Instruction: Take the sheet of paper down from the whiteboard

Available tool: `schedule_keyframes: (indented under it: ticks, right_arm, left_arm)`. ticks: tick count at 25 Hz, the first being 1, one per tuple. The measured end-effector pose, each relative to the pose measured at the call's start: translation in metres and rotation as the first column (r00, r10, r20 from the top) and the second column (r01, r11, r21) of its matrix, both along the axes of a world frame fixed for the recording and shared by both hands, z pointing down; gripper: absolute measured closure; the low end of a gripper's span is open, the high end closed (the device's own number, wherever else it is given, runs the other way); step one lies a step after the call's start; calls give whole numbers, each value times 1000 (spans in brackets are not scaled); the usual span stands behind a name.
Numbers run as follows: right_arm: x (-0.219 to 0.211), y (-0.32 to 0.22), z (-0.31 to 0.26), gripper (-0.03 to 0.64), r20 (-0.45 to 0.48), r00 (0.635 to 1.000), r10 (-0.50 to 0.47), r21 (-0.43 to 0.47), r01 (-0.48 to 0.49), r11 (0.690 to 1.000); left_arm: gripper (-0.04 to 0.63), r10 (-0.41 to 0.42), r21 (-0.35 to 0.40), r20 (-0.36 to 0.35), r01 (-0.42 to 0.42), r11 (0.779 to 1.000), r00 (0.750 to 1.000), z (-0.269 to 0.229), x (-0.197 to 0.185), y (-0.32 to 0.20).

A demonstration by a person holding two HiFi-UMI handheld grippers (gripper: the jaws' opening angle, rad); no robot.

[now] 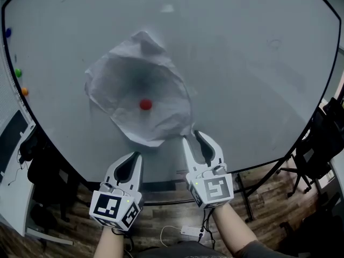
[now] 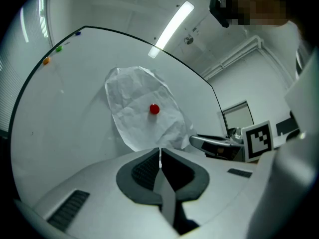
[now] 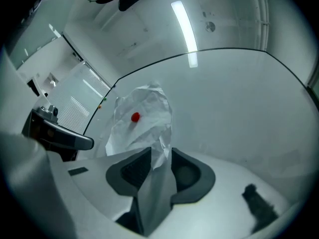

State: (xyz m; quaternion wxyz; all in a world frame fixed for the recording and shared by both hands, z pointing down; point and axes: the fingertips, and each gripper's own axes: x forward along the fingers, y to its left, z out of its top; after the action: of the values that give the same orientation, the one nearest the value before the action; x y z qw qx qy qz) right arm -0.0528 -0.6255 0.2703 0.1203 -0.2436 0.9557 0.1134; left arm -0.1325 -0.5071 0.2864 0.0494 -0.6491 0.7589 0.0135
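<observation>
Could tear the paper (image 1: 137, 98), pinned crumpled on the whiteboard (image 1: 242, 63) under the magnet (image 1: 145, 105), by clamping the right gripper's (image 1: 192, 137) parted jaws on the corner between them, below-right of the magnet, and pulling, with the left gripper's (image 1: 133, 156) jaws together, empty, below the magnet.

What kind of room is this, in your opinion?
Probably an office or meeting room: a large whiteboard holds a crumpled sheet of paper under a red magnet, a tube light is on the ceiling, and window blinds show at the side.
</observation>
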Motion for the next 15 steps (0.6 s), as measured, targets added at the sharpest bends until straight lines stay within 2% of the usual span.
schedule_keyframes:
  ticks: [3,5,7,14,15]
  right_arm:
    - [-3,-4,2,500,-18,1000,-1,-15,0,1000]
    - [-2,-6,0,553,-7,1000,7,-16,-7,1000]
    - [0,-8,-5,579,-6,1000,29,-23,-29,999]
    - [0,-8,-2,591,-4,1000,-8,-64,8,998]
    - [0,-8,-2,591,-4,1000,-11,-67,10,998]
  left_arm:
    - [572,-23,14,41,23,1000,999,-11,-1,-5]
    - [572,-40,31,64,39,999,997,-19,-2,-8]
    - [572,-58,51,84,54,997,995,-28,-3,-13]
    - [567,-100,159,169,73,985,981,-70,-4,-27]
    - [537,-102,159,189,72,985,977,-76,-2,-30]
